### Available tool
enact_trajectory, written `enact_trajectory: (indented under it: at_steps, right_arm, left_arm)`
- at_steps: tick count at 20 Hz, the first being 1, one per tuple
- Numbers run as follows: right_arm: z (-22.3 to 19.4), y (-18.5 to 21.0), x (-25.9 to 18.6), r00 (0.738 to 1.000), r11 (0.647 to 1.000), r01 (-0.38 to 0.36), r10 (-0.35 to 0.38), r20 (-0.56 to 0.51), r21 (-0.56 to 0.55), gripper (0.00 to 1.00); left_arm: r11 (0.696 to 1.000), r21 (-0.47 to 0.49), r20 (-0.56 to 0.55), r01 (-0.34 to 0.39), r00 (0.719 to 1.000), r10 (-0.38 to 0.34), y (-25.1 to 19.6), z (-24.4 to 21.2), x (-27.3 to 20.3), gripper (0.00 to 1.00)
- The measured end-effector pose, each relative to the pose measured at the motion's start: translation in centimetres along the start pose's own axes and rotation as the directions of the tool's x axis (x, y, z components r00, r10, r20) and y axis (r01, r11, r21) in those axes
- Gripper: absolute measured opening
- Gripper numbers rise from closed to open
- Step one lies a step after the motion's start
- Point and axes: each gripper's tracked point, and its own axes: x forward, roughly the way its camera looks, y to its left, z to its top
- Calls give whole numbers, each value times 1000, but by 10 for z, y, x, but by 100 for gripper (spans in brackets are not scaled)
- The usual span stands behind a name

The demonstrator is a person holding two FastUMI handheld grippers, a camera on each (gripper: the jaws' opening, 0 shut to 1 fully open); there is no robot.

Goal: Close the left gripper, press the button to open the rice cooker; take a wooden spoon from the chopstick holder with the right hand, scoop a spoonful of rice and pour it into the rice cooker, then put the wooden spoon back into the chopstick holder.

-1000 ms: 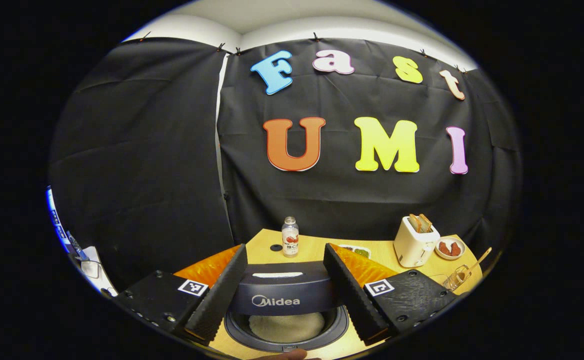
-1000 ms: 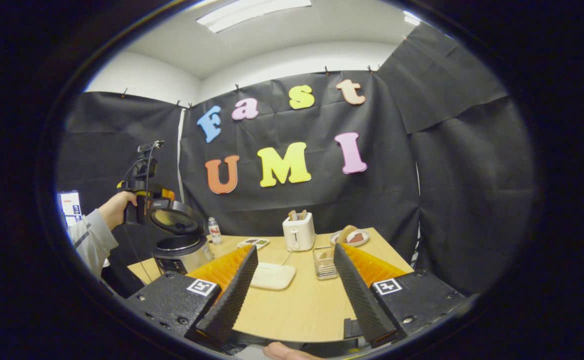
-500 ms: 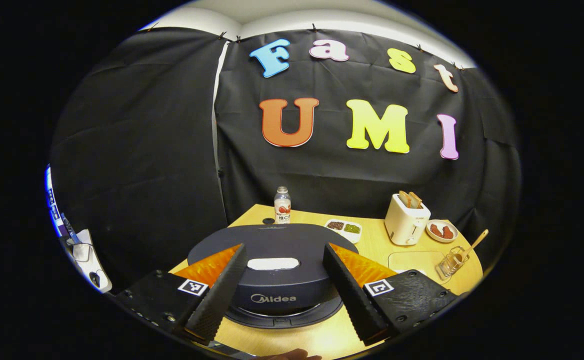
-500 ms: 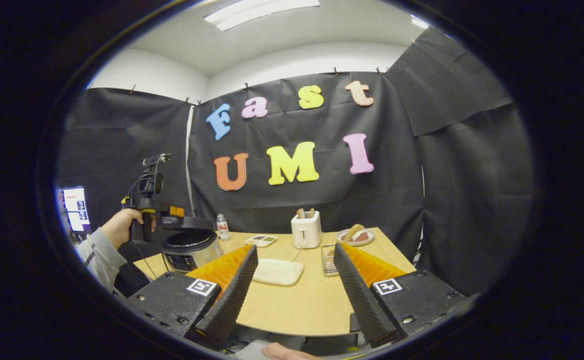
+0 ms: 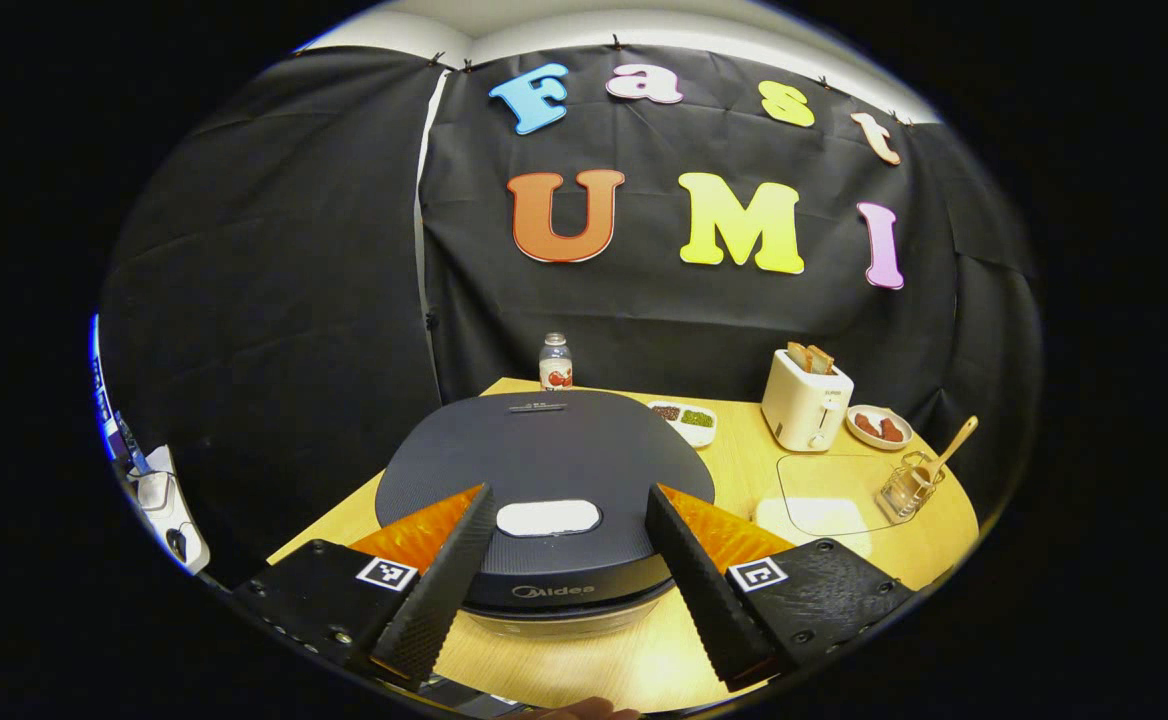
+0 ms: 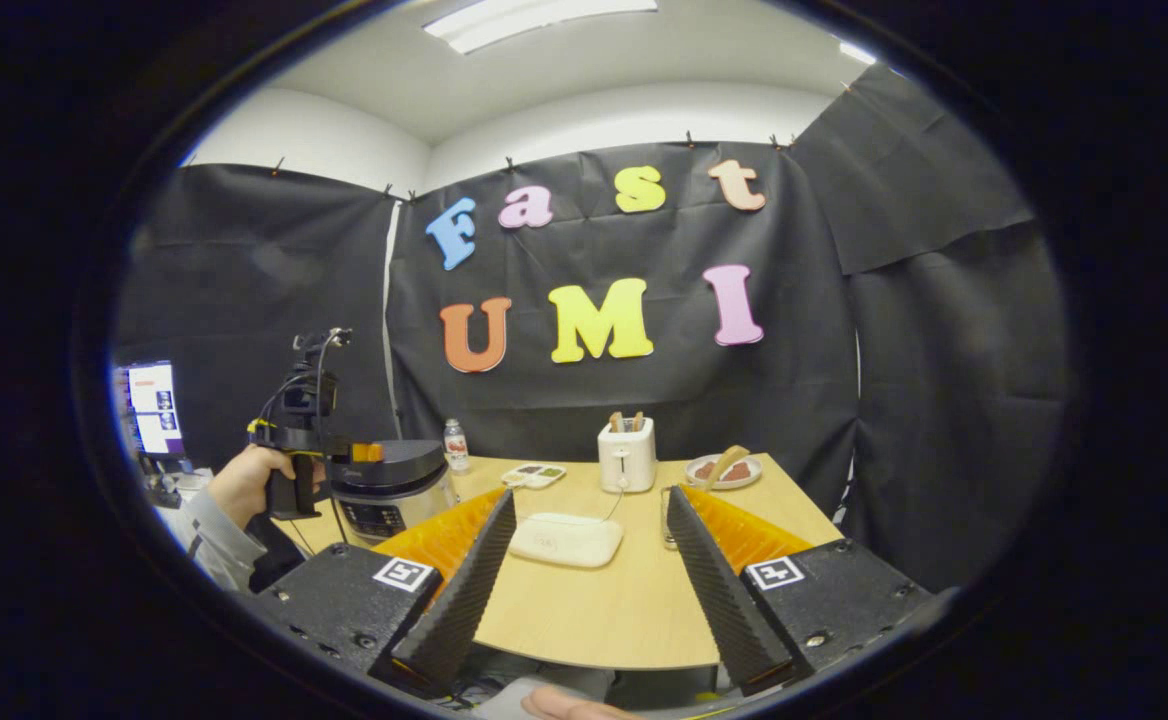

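Lid [image 5: 544, 450] lies shut under the empty, wide-open left gripper [image 5: 556, 560], placed to reach its button [image 5: 548, 518], while the right gripper [image 6: 584, 570] waits open, empty

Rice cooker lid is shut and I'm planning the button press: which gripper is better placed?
Left. The left gripper hangs open right over the rice cooker lid, its pale button between the fingers. The right gripper faces the table, cooker off to its side.

Toaster [image 5: 805, 400] with bread, bottle [image 5: 555, 362], divided dish [image 5: 684, 419], plate [image 5: 878, 426] of possibly sausages, white container [image 6: 566, 539] on table [image 6: 604, 610].
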Motion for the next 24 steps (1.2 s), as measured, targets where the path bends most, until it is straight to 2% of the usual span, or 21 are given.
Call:
enact_trajectory:
  at_steps: [3, 4, 6, 13, 19, 24]
  right_arm:
    - [-6, 7, 7, 1000, 1000, -10, 10, -18, -14, 100]
    - [-8, 10, 8, 1000, 1000, -15, 15, -23, -16, 95]
    - [-12, 14, 9, 999, 1000, -22, 22, -34, -20, 98]
    - [-24, 18, 23, 998, 1000, -20, 19, -66, -14, 98]
    - [-27, 12, 27, 998, 1000, -6, 4, -67, -29, 99]
    - [-30, 10, 25, 997, 1000, 0, -1, -71, -26, 98]
  left_arm:
    - [1000, -6, 10, -15, 1000, 15, -1, -9, -1, 98]
    - [1000, 7, 24, -15, 1000, 15, -2, -8, -1, 99]
    - [1000, 5, 33, -13, 999, 13, 0, -7, -3, 99]
    - [999, -13, 103, -30, 994, 31, 1, -8, -4, 99]
    - [999, -6, 220, -52, 974, 52, 2, -8, -4, 99]
    - [998, -4, 241, -64, 969, 63, 3, -14, -2, 99]
